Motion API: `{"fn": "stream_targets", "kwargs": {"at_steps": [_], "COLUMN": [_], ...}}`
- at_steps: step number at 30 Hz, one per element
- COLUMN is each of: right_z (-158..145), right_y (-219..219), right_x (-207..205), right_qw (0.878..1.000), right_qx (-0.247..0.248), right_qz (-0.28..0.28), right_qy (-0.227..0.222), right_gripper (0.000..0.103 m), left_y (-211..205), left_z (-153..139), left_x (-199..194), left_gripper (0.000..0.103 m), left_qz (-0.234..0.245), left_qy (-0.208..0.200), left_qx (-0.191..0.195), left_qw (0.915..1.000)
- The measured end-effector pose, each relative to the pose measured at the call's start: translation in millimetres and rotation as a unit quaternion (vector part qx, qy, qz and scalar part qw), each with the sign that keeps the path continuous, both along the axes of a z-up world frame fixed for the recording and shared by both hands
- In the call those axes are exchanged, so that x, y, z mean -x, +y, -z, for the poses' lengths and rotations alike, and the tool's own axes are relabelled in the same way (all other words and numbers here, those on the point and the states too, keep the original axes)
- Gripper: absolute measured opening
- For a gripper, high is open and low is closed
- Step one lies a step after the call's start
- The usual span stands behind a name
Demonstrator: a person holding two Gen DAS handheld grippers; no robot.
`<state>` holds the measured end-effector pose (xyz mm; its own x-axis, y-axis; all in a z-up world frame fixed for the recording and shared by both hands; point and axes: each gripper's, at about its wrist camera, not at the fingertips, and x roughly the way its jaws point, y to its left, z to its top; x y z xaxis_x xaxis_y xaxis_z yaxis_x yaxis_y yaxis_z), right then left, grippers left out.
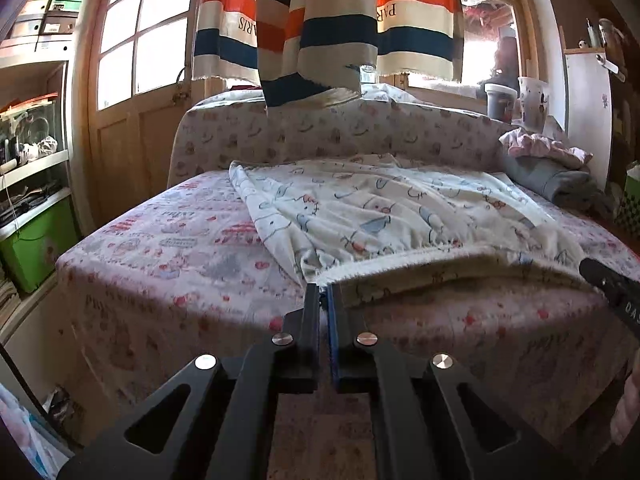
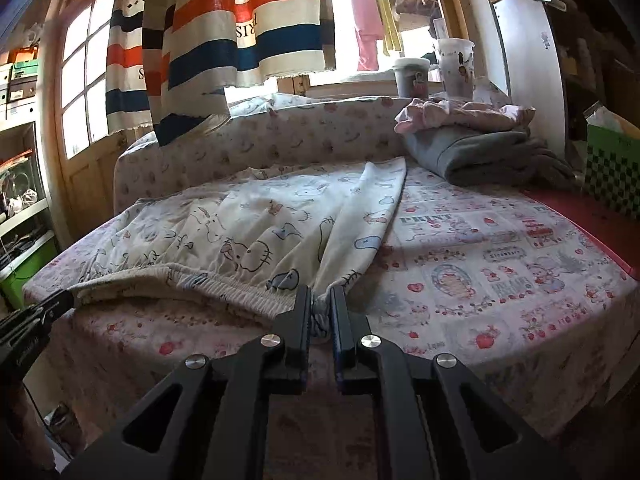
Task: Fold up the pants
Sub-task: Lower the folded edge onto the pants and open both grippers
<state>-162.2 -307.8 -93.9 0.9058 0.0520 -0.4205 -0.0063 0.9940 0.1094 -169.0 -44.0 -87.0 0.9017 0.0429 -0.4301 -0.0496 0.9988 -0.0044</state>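
While the left gripper [image 1: 325, 292] and right gripper [image 2: 320, 300] are clamped on the cartoon-print pants [image 2: 248, 232] waistband, thin fabric could be pulled free if lifted unevenly.

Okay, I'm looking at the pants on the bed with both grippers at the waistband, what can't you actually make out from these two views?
- Pants: the leg ends, in both views; they run to the backrest, lost in folds.
- Left gripper: how much waistband it pinches, left wrist view; the shut jaws cover it.
- Right gripper: mostly cut off by the picture edge in the left wrist view.
- Grey folded garment: its kind, right wrist view; a pink garment lies on top.
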Motion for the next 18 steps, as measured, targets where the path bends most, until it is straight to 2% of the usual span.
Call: {"fn": "stream_targets", "kwargs": {"at_steps": [4, 7, 9, 11, 12, 15, 17, 18], "right_z": [-2, -9, -17, -24, -28, -37, -40, -42], "right_y": [-2, -1, 2, 7, 11, 27, 40, 48], "right_x": [1, 2, 5, 10, 14, 13, 9, 7], "right_qw": [1.0, 1.0, 0.999, 0.997, 0.996, 0.996, 0.995, 0.995], "right_qx": [-0.007, 0.006, 0.021, 0.034, 0.039, 0.041, 0.036, 0.031], "right_qz": [0.005, 0.017, 0.024, 0.036, 0.036, -0.002, -0.027, -0.048], "right_qy": [0.0, -0.013, -0.03, -0.055, -0.073, -0.083, -0.086, -0.086], "right_gripper": [0.013, 0.013, 0.021, 0.043, 0.046, 0.047, 0.047, 0.047], "left_y": [-2, 2, 6, 13, 19, 36, 46, 50], "left_z": [-2, -9, -13, -15, -17, -21, -24, -25], "left_x": [5, 10, 12, 12, 12, 13, 16, 17], "left_gripper": [0.007, 0.038, 0.041, 0.044, 0.045, 0.056, 0.073, 0.075], "left_qz": [-0.001, -0.012, -0.023, -0.037, -0.047, -0.067, -0.079, -0.084], "left_qy": [-0.008, -0.022, -0.03, -0.037, -0.04, -0.047, -0.056, -0.063], "left_qx": [-0.012, -0.021, -0.033, -0.044, -0.047, -0.041, -0.038, -0.039], "left_qw": [0.9999, 0.9995, 0.9988, 0.9977, 0.997, 0.9958, 0.9945, 0.9937]}}
